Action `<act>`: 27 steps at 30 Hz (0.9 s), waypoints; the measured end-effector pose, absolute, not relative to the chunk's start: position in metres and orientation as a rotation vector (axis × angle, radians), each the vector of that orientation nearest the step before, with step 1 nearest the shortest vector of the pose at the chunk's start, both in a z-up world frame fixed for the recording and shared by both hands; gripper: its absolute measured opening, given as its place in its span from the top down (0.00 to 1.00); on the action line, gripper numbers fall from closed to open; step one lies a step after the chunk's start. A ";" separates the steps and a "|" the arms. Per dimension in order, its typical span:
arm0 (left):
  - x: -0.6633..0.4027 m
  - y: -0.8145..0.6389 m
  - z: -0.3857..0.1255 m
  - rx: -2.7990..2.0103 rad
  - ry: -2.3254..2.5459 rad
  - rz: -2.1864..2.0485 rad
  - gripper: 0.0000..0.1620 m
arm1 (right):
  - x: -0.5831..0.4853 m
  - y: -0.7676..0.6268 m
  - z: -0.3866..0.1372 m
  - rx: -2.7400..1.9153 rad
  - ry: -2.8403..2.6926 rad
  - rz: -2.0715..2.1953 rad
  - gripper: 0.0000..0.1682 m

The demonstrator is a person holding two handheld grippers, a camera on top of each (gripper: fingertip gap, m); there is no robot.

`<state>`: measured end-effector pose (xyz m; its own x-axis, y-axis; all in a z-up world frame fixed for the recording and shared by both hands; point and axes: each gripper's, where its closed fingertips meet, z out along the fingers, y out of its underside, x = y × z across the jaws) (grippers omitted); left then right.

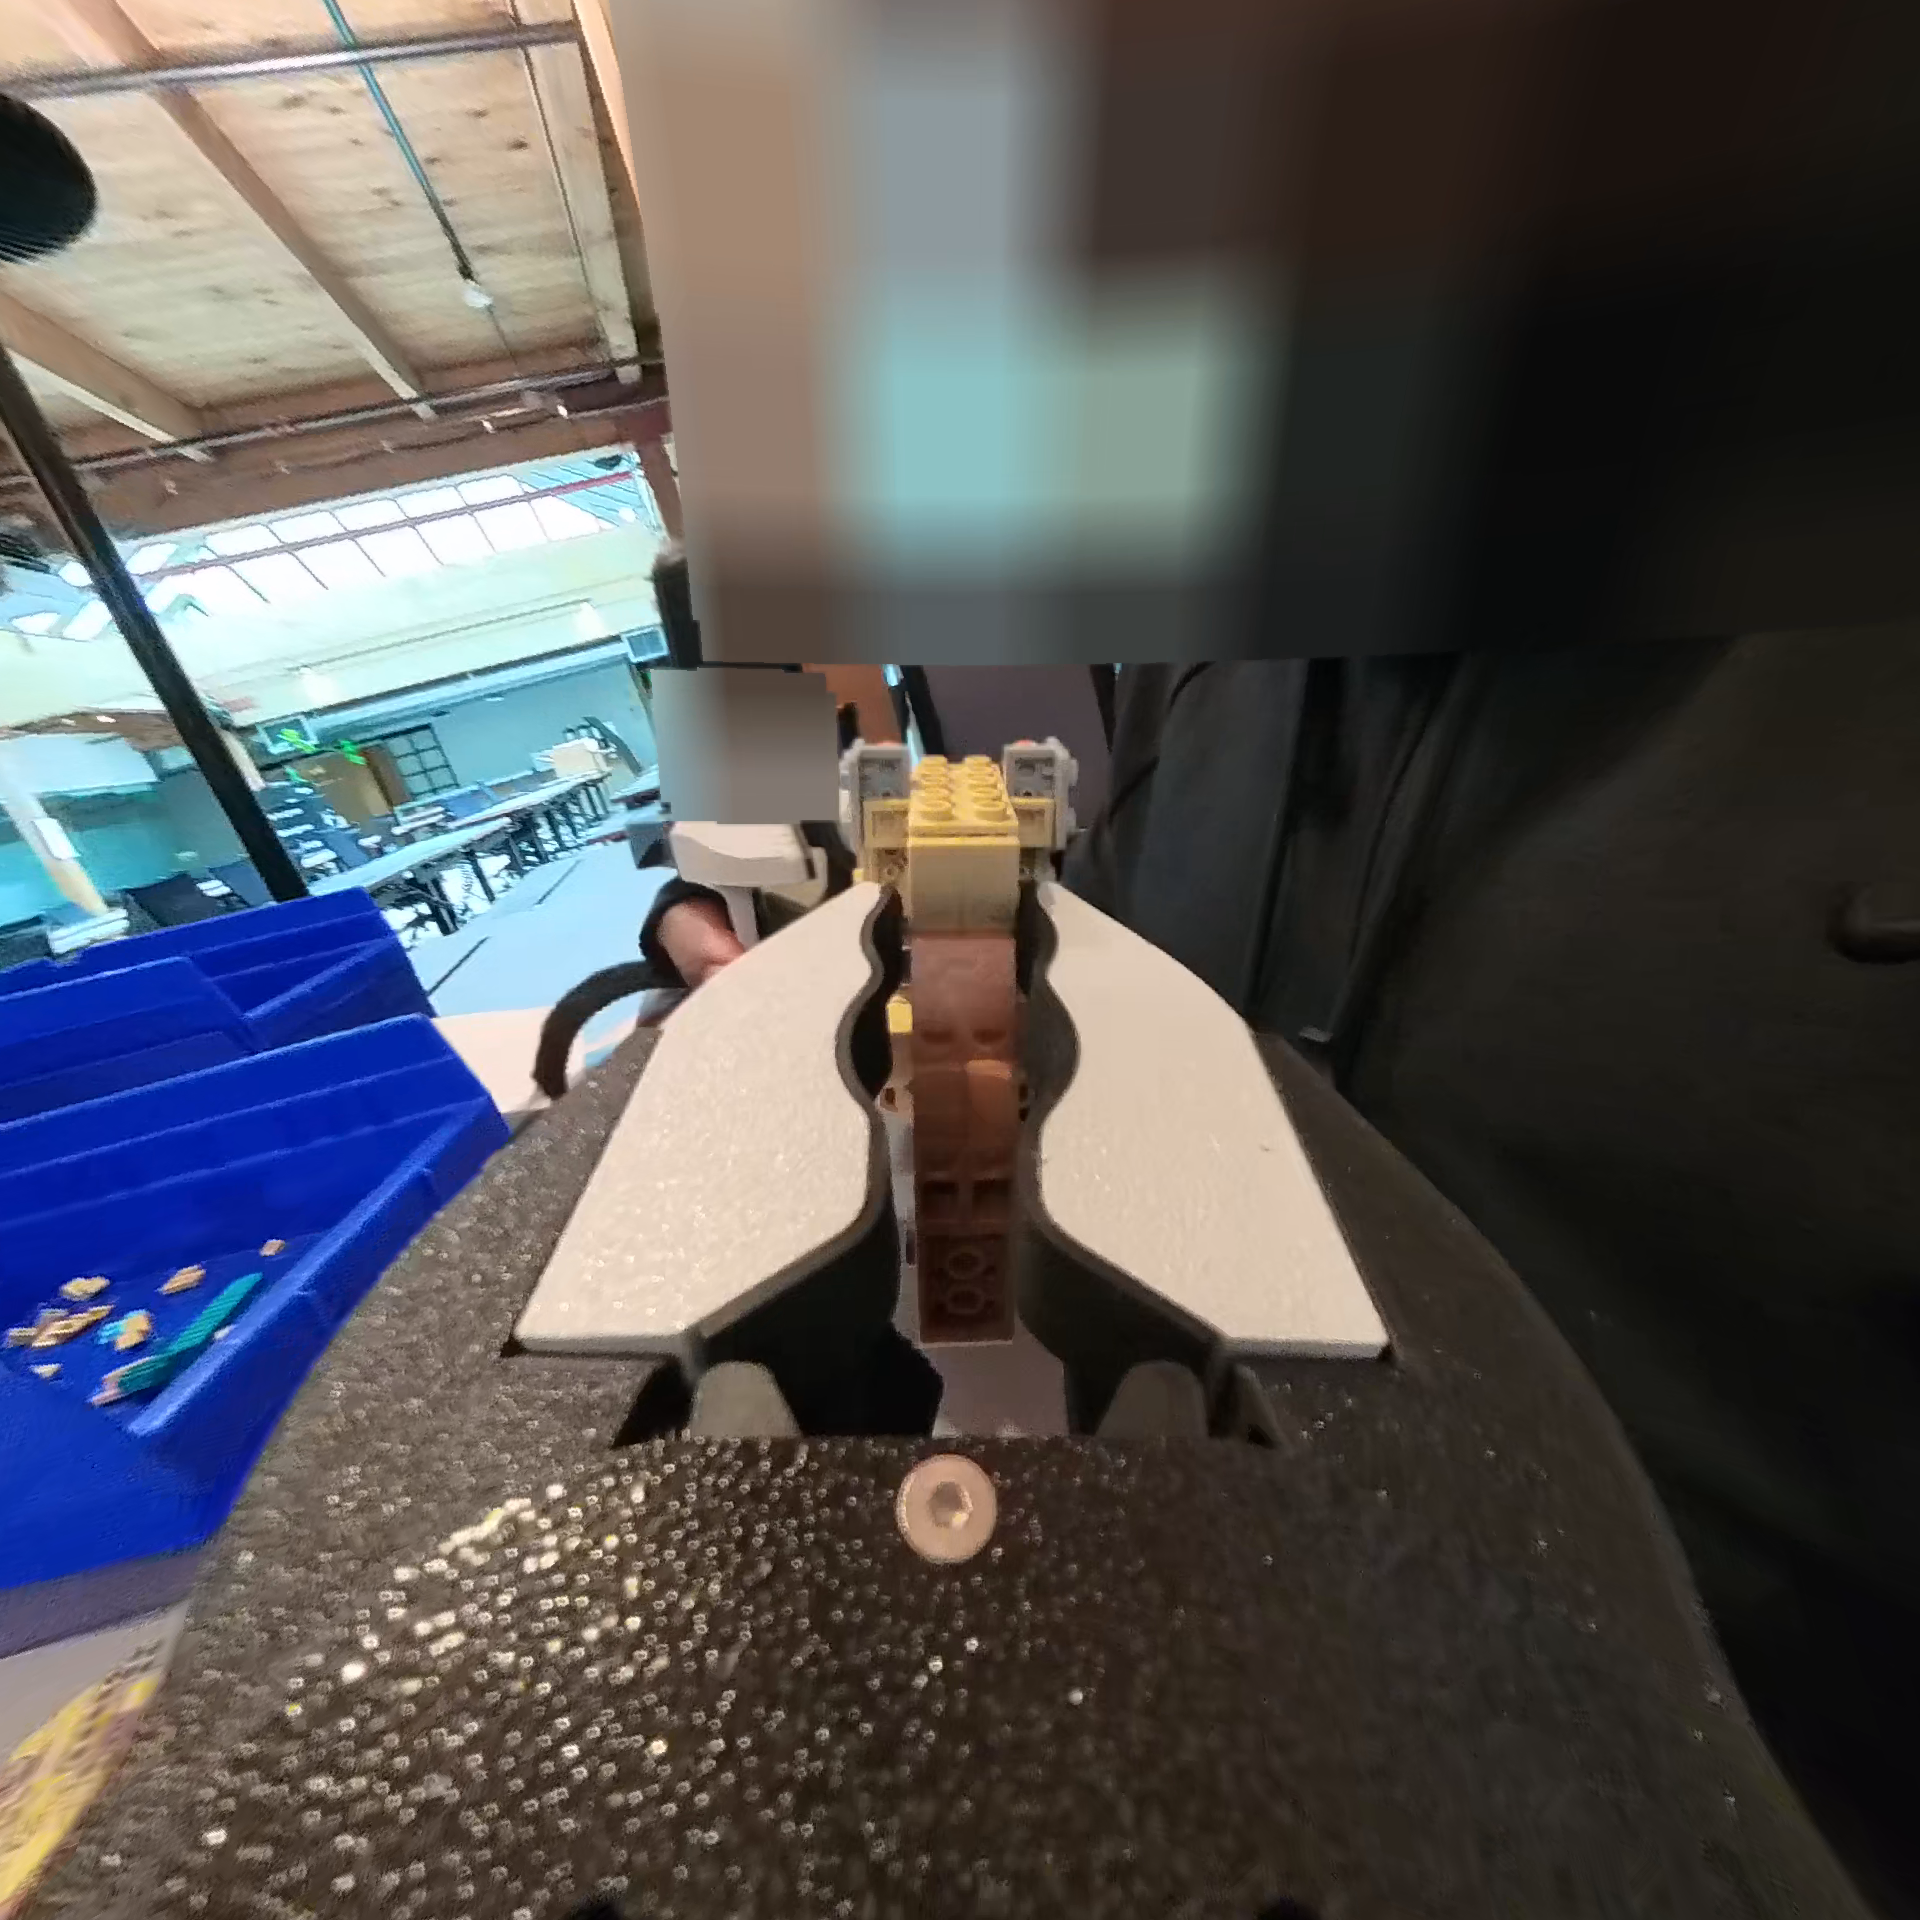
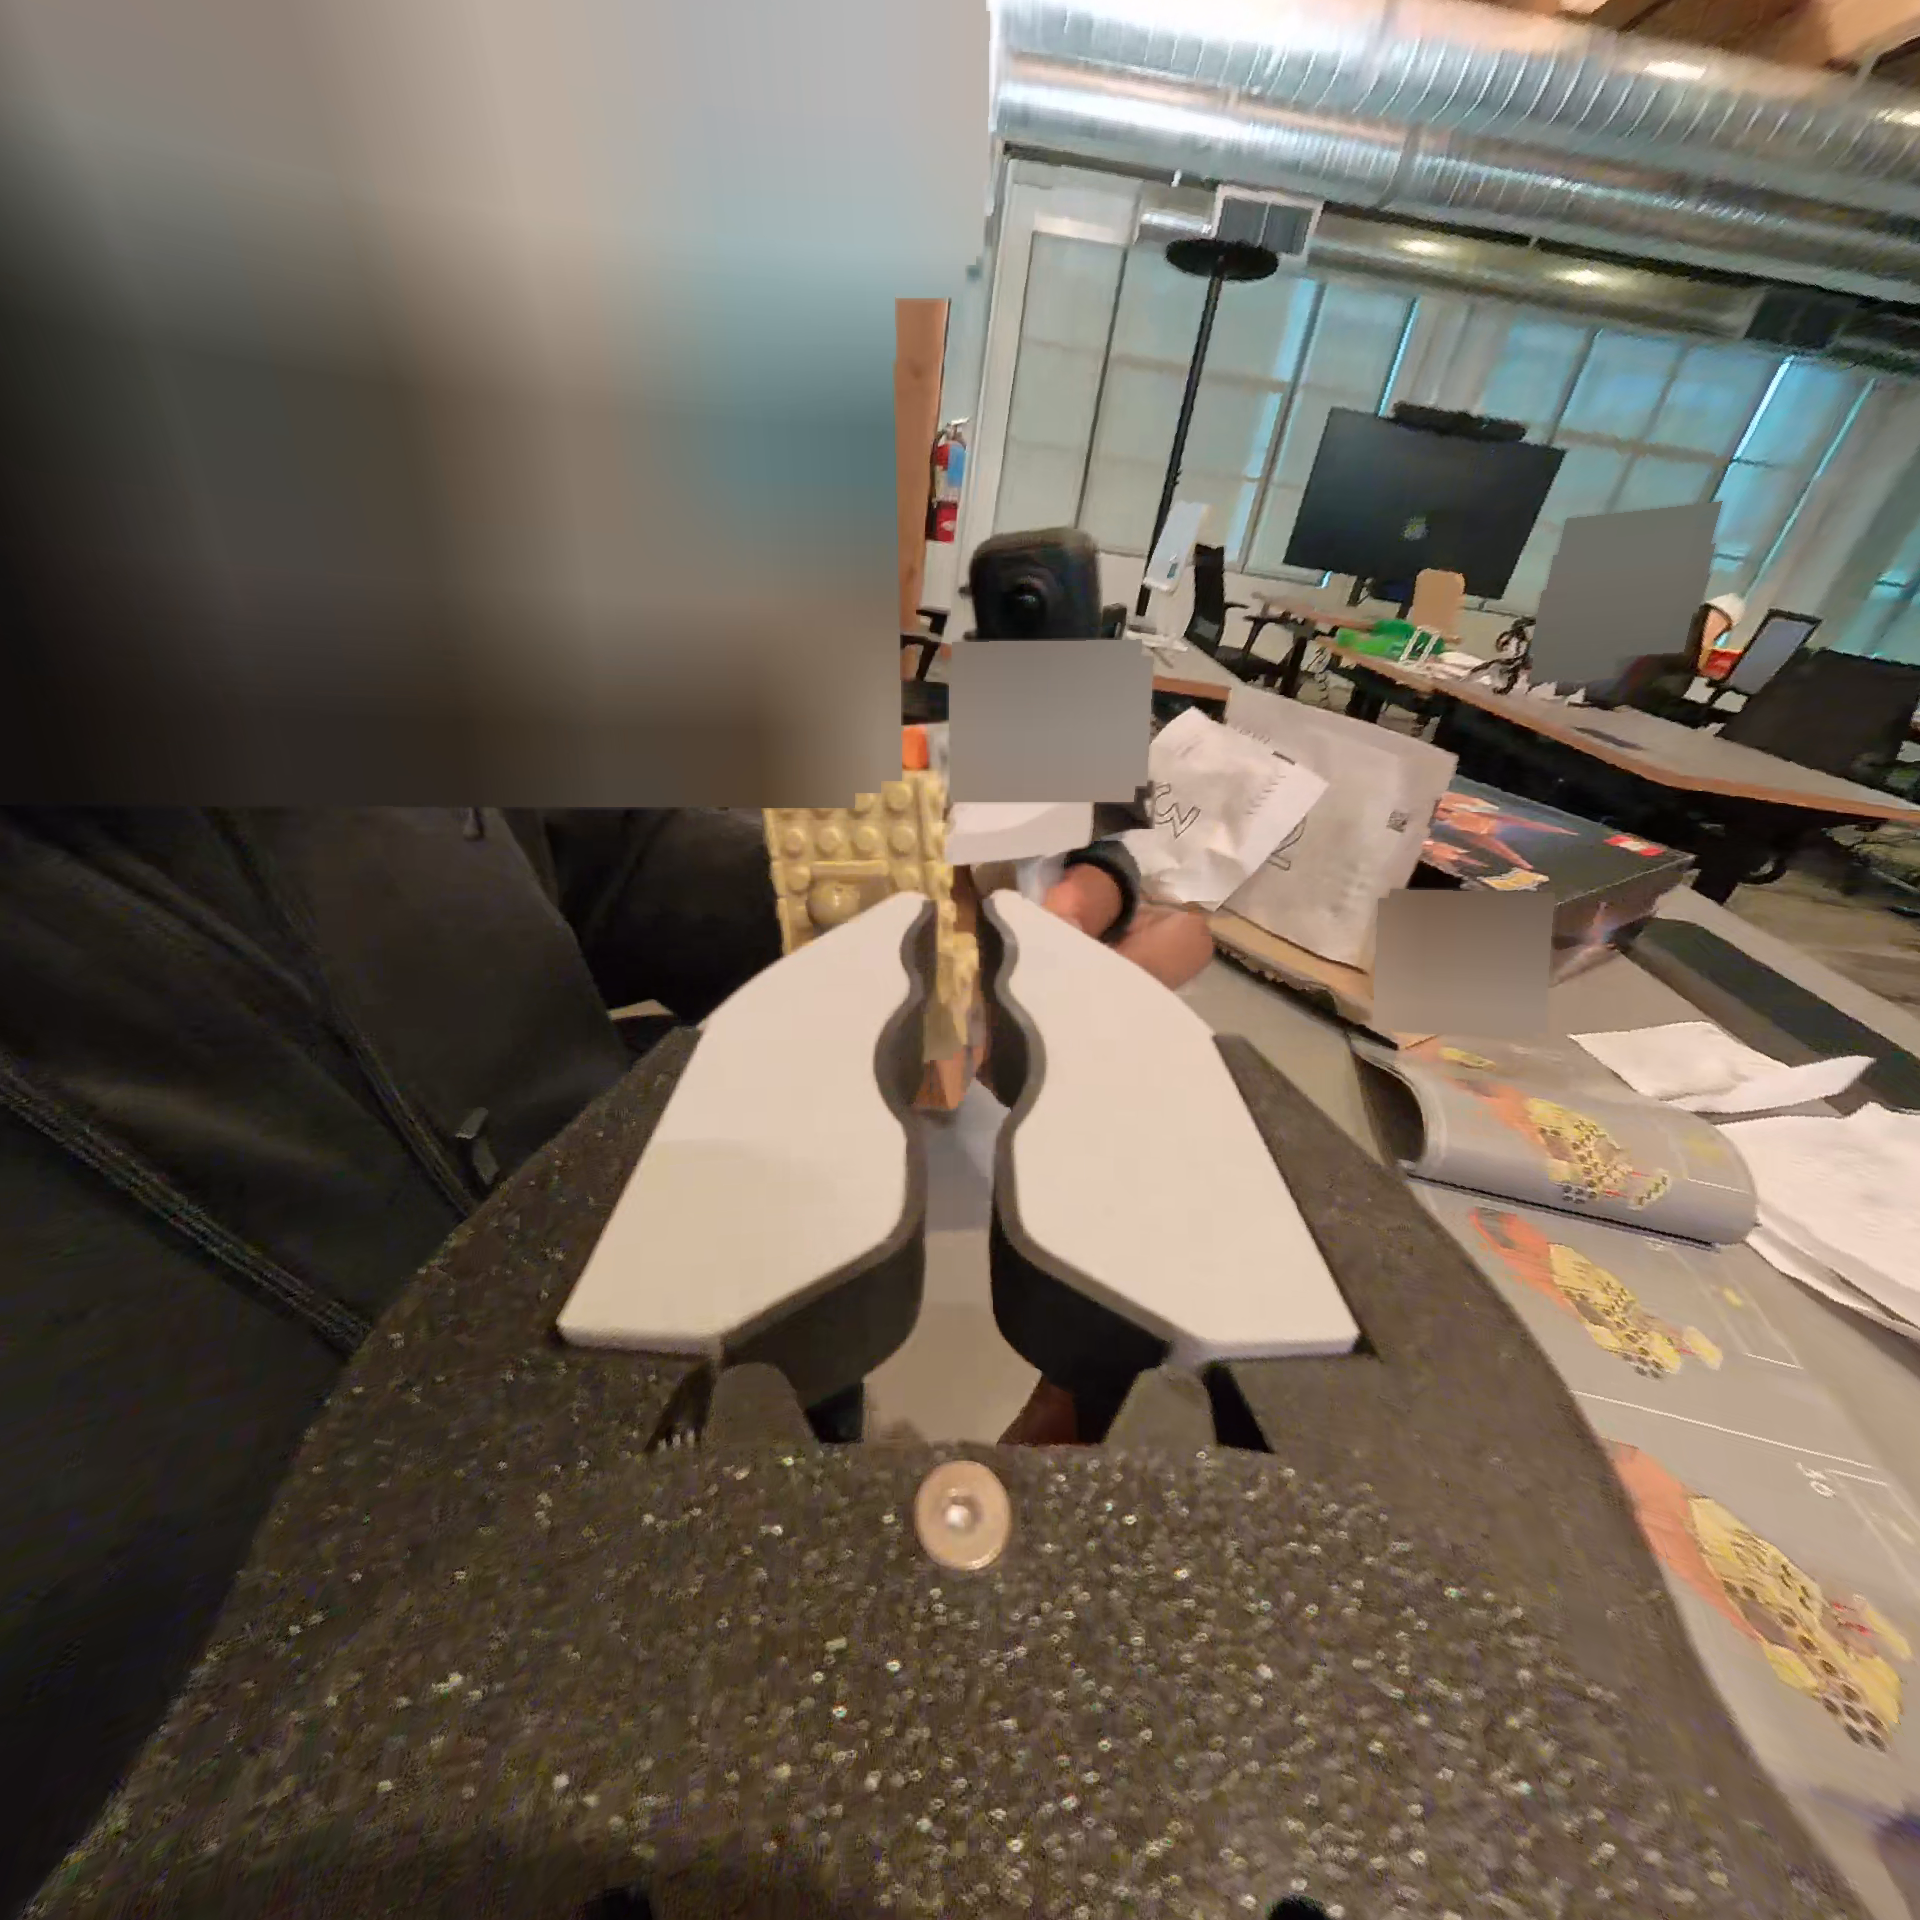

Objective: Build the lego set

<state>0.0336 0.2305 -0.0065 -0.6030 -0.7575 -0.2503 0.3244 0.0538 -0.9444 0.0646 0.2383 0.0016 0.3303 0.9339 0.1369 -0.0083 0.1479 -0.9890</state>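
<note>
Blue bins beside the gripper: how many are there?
2 at least. Near blue bin at lower left holds loose Lego pieces; far blue bin sits behind it. Others may lie outside the frame.

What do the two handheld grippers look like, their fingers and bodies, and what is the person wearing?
Both match. The left gripper and right gripper each have two flat, light grey fingers with wavy black inner edges, set in a grainy, speckled black body with one silver screw. No cables visible. The person wears a dark jacket.
</note>
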 end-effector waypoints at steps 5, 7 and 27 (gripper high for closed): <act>0.033 0.225 -0.014 -0.446 1.540 -1.726 0.87 | 0.057 0.234 -0.006 -1.222 -1.038 0.897 0.95; 0.033 0.222 -0.016 -0.441 1.562 -1.725 0.87 | 0.056 0.233 -0.007 -1.221 -1.042 0.900 0.96; 0.033 0.217 -0.024 -0.475 1.606 -1.805 0.87 | 0.050 0.222 -0.019 -1.243 -1.072 0.932 0.97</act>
<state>0.0328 0.2169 -0.0236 -0.7119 -0.6842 -0.1583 0.2366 -0.0214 -0.9714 0.0497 0.2223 -0.0191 0.2569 0.9598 0.1130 0.0212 0.1114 -0.9936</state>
